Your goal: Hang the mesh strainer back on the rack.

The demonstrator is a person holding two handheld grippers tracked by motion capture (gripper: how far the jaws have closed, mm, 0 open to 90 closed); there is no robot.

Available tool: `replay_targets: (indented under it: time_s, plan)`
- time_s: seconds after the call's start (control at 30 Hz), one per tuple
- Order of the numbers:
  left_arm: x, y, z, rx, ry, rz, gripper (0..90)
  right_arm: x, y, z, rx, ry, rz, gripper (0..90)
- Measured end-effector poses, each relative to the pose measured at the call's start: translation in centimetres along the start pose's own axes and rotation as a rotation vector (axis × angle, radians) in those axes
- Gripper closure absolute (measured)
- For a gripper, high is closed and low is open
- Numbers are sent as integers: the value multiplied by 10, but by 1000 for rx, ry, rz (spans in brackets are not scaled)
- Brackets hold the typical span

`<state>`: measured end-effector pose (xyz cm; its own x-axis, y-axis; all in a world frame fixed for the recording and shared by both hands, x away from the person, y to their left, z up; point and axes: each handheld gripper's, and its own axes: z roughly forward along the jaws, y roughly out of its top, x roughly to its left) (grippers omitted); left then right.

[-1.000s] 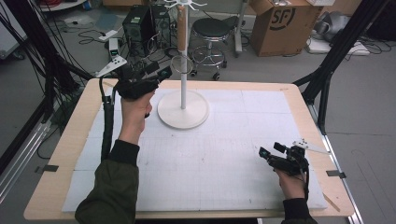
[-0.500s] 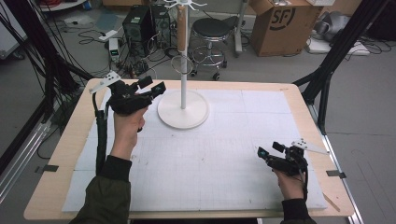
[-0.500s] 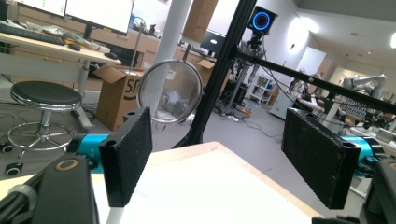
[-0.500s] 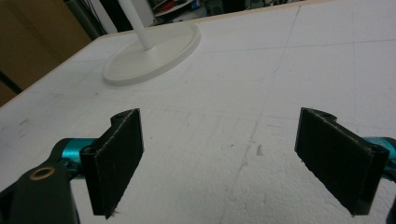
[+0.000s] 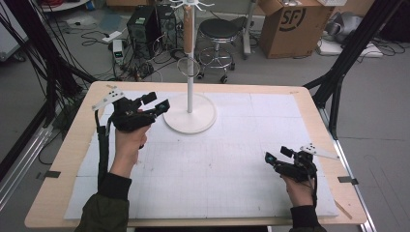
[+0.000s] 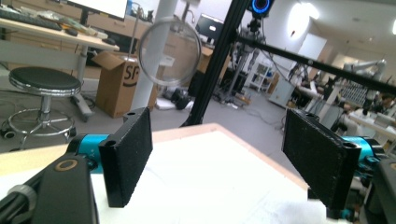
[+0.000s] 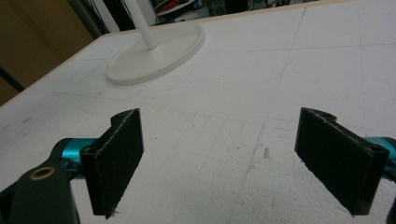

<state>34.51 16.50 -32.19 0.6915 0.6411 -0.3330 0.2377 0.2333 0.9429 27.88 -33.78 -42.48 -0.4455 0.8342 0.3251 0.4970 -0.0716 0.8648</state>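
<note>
Beside the white stand on the desk, the left tongs gape empty, aimed up at the clear ring hanging from the stand's pole. Well away from the stand, the right tongs rest spread wide. A hurried reach could knock the ring swinging or tip the stand.

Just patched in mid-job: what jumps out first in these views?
The white stand at the table's far middle, with a clear ring hanging on its pole. The left gripper sits just left of its base, jaws wide open and empty. The right gripper rests near the right front corner of the white mat, also open.
</note>
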Motion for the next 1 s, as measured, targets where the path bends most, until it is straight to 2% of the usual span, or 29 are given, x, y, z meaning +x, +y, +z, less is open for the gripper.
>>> replay_targets:
  time_s: [0.37, 0.57, 0.7, 1.0]
  plan:
    - [1, -25, -11, 17, 4, -34, 245, 1, 0, 2, 5, -2, -9, 147]
    - [0, -37, -16, 32, -4, -33, 245, 0, 0, 1, 1, -3, -7, 147]
    - [3, -45, -19, 64, 2, -34, 245, 1, 0, 0, 1, -2, -9, 147]
    - [6, -58, -31, 67, 5, -50, 243, 5, 0, 1, 8, 1, -17, 147]
